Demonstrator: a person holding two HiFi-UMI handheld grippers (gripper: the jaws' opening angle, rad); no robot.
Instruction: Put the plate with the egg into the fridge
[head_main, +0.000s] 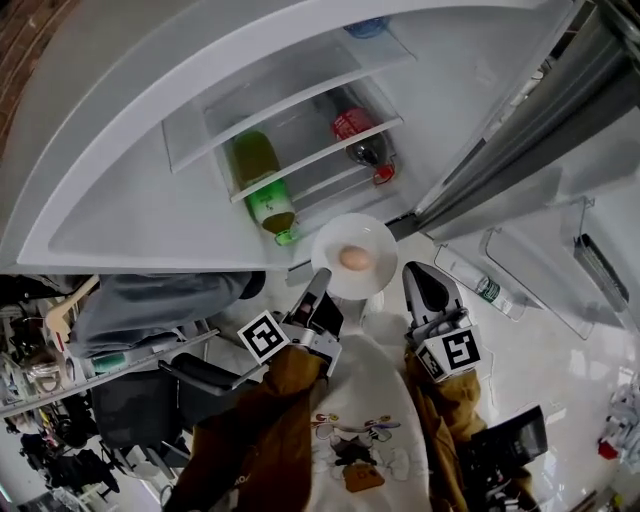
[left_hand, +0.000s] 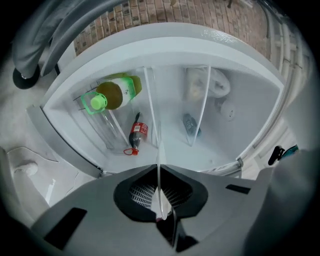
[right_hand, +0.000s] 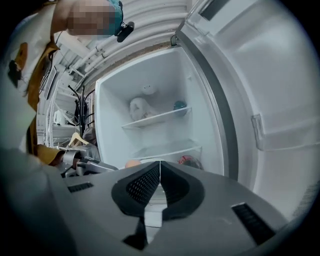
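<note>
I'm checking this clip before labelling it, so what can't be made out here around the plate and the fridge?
- The egg: unseen in the left gripper view, where the plate shows edge-on.
- Whether the right gripper touches the plate: head view, rim and tip too close to tell.
- The blue thing in the fridge: head view, mostly behind its frame.
- Print on the green bottle: head view, too small.

No print is legible: labels on the green bottle (head_main: 264, 188) and red-labelled bottle (head_main: 358, 133) blur.
</note>
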